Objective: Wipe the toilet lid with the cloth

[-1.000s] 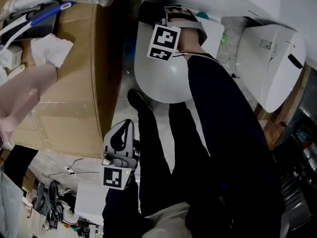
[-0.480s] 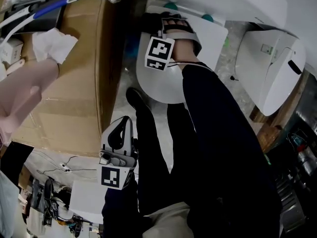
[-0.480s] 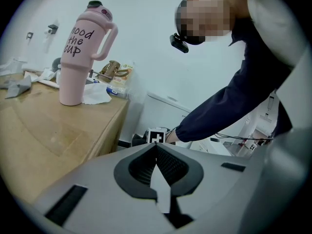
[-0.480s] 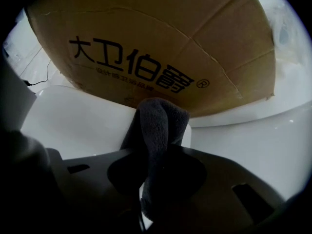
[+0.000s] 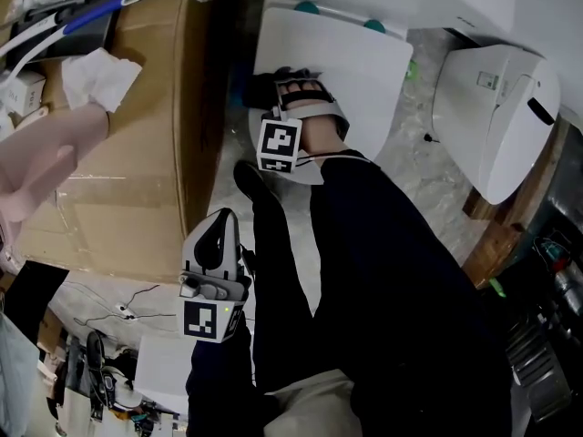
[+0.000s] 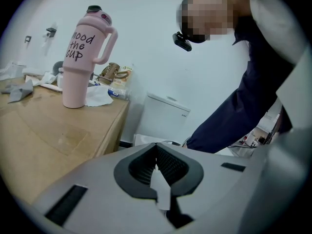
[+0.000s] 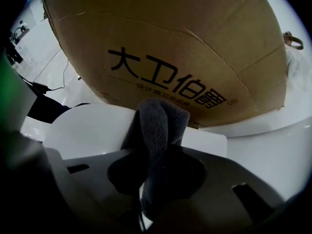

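Right tool [image 5: 281,91] slid to edge of toilet lid [image 5: 360,62], gripping cloth [image 7: 156,126], left tool [image 6: 157,165] clenched

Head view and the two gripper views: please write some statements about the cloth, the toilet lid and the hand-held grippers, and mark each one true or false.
1. The right hand-held gripper is shut on a dark grey cloth. True.
2. The left hand-held gripper presses on the toilet lid. False: it is held low beside the person's dark trouser leg, away from the lid, with no cloth in it.
3. The toilet lid is black. False: it is white.
4. A pink tumbler stands upright on the cardboard box beside the toilet. True.
5. The cloth lies loose on the floor. False: it is clamped in the right hand-held gripper, over the lid.
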{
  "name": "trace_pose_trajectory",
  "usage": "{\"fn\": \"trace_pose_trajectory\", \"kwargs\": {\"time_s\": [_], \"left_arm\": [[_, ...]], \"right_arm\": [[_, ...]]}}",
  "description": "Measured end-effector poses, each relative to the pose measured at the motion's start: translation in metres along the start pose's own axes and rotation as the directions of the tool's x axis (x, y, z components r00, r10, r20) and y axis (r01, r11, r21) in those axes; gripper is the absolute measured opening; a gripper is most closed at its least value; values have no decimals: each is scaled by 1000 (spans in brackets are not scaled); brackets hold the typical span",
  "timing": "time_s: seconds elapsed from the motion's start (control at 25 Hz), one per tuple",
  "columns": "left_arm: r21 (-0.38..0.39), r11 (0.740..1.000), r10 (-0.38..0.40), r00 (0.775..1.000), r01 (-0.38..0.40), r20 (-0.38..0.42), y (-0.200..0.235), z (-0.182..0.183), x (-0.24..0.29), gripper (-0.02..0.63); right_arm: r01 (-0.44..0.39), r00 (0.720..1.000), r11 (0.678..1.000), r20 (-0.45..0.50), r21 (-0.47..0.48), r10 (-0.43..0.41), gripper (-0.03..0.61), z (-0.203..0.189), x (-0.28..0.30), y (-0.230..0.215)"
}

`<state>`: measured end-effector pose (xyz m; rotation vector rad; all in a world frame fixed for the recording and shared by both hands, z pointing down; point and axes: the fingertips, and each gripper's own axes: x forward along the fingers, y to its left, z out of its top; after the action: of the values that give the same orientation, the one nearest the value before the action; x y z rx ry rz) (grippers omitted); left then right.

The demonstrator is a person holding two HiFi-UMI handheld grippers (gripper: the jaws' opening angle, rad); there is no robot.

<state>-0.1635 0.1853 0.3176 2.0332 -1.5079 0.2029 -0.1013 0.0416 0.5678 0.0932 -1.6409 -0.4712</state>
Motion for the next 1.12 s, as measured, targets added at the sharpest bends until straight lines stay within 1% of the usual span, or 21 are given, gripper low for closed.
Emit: {"fn": "trace_pose_trajectory", "kwargs": {"time_s": [0.2, 0.4, 0.56, 0.68, 0.8, 0.88, 0.96, 1.12], "left_arm": [[3, 1000, -2, 1000, 2, 9, -6, -4, -8, 12], [13, 1000, 12, 999, -13, 32, -6, -6, -18, 14], [20, 1000, 14, 1000, -14, 15, -8, -9, -26, 14], [23, 1000, 18, 1000, -19, 23, -8, -11, -31, 12], [20, 1000, 16, 999, -17, 29, -10, -14, -34, 12], [20, 1000, 9, 1000, -9, 30, -12, -16, -36, 12], [19, 1000, 5, 999, -5, 35, -13, -17, -38, 14], [28, 1000, -2, 1000, 2, 18, -14, -20, -41, 12]], "right_arm": [[-57, 998, 998, 19, 0, 57, 72, 13, -13, 46], [-120, 992, 993, 29, -8, 120, 72, 20, -23, 80], [-149, 988, 988, 40, -30, 150, 72, 24, -31, 106], [-163, 985, 986, 46, -40, 165, 72, 26, -37, 123], [-178, 983, 983, 48, -32, 180, 72, 28, -40, 135], [-200, 979, 980, 49, -14, 200, 72, 29, -42, 141], [-233, 971, 972, 56, 28, 232, 74, 29, -43, 144], [-304, 952, 937, 93, 173, 292, 74, 29, -45, 144]]}}
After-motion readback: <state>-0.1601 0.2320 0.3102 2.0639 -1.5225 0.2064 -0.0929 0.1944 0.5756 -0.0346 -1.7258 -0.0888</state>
